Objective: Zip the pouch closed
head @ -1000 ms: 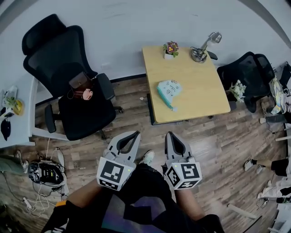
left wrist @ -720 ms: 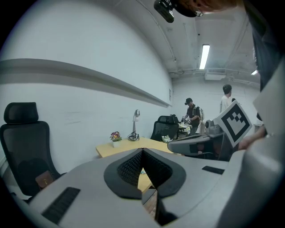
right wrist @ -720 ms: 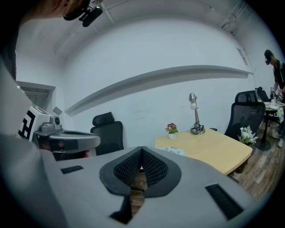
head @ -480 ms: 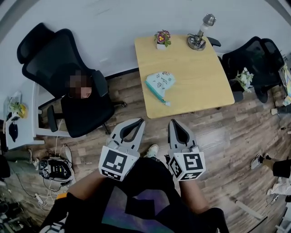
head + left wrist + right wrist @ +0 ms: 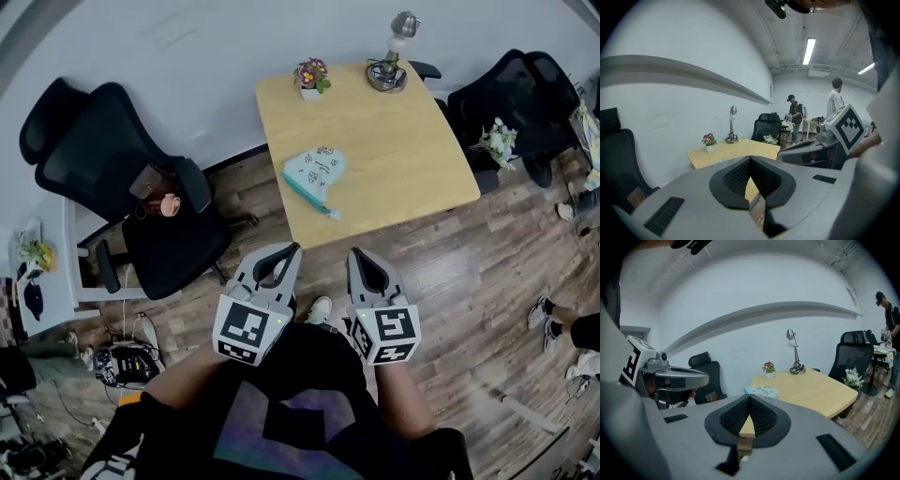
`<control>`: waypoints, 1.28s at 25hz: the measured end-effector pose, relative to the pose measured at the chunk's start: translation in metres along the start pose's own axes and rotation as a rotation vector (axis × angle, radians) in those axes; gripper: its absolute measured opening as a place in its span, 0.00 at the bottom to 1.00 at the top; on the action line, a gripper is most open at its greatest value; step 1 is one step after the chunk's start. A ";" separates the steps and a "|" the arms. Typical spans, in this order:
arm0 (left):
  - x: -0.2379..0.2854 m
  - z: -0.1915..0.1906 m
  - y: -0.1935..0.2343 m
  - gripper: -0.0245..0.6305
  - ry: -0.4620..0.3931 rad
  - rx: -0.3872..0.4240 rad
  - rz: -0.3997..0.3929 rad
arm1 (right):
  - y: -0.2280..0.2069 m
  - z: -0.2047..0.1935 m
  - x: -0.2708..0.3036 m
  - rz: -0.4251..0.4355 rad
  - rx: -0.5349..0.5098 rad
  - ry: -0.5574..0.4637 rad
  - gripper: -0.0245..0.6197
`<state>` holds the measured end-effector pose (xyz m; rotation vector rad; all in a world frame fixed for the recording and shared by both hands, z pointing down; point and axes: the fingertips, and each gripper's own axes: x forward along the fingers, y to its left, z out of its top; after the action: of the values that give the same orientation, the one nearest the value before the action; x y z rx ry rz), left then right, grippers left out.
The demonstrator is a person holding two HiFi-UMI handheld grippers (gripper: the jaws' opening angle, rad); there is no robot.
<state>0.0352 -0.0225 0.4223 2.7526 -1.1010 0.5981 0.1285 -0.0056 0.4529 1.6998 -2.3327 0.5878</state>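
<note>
Two grippers: left gripper [image 5: 292, 249], right gripper [image 5: 355, 253]. Ahead of the fingers: one table [image 5: 412, 164], one pouch [image 5: 314, 173], one potted flower [image 5: 310, 75], one desk lamp [image 5: 389, 66]. Two black office chairs: one to the fingers' left [image 5: 103, 159], one far to their right [image 5: 511, 89].

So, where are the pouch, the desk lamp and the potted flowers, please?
pouch [image 5: 315, 169], head view, middle of its patterned face
desk lamp [image 5: 385, 75], head view, its round base
potted flowers [image 5: 311, 71], head view, the blossoms

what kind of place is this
Most likely an office or workroom: a black office chair, and a wooden table with a desk lamp and a potted flower.
</note>
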 end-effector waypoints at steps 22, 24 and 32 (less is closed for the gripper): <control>0.095 -0.055 0.080 0.05 0.107 -0.042 -0.162 | -0.006 -0.035 0.112 -0.014 -0.306 0.348 0.15; 0.099 -0.060 0.089 0.05 0.113 -0.044 -0.176 | -0.005 -0.040 0.121 -0.024 -0.334 0.376 0.16; 0.116 -0.067 0.104 0.05 0.134 -0.026 -0.195 | -0.011 -0.066 0.150 0.034 -0.484 0.507 0.20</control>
<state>0.0196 -0.1554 0.5267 2.7094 -0.7946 0.7228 0.0854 -0.1099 0.5722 1.1369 -1.9361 0.3609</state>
